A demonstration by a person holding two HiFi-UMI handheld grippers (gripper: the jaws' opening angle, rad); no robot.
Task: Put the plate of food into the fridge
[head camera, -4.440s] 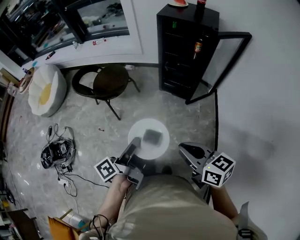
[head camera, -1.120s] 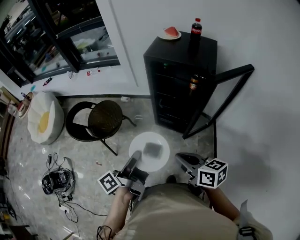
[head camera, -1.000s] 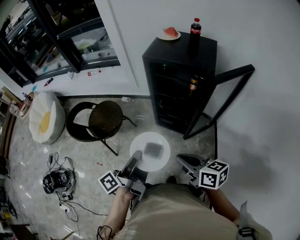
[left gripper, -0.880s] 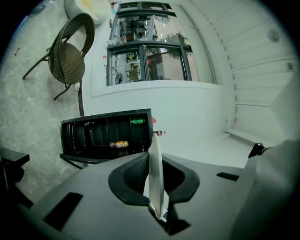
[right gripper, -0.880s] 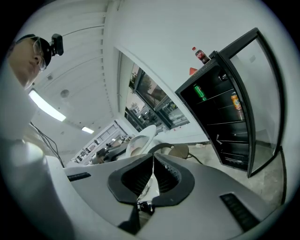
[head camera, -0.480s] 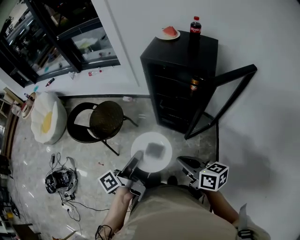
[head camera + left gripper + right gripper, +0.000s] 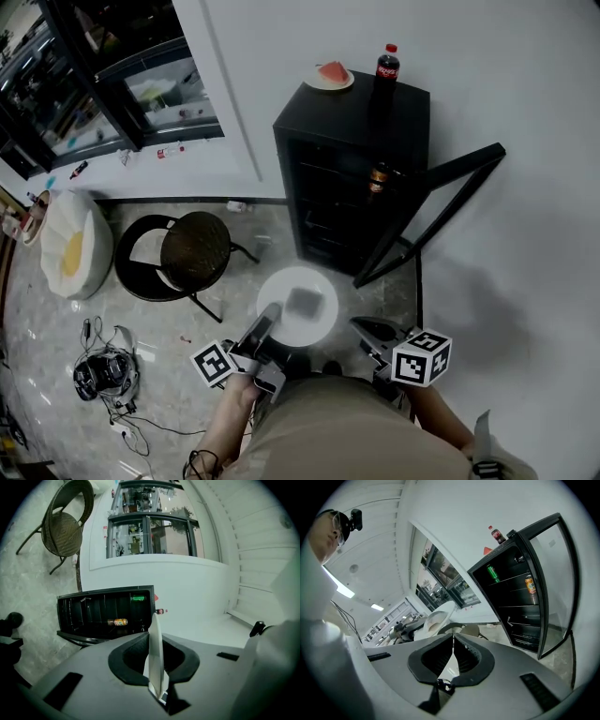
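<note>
While the fridge [image 7: 352, 169] stands open ahead of me, the plate [image 7: 297, 307] hangs just short of it, rim pinched in my left gripper [image 7: 272, 311]; my right gripper [image 7: 361, 328] is clenched empty. Held by one edge, it could tilt and shed the food [image 7: 304, 302].

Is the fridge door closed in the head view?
No, the glass door of the fridge stands swung wide open to the right.
</note>
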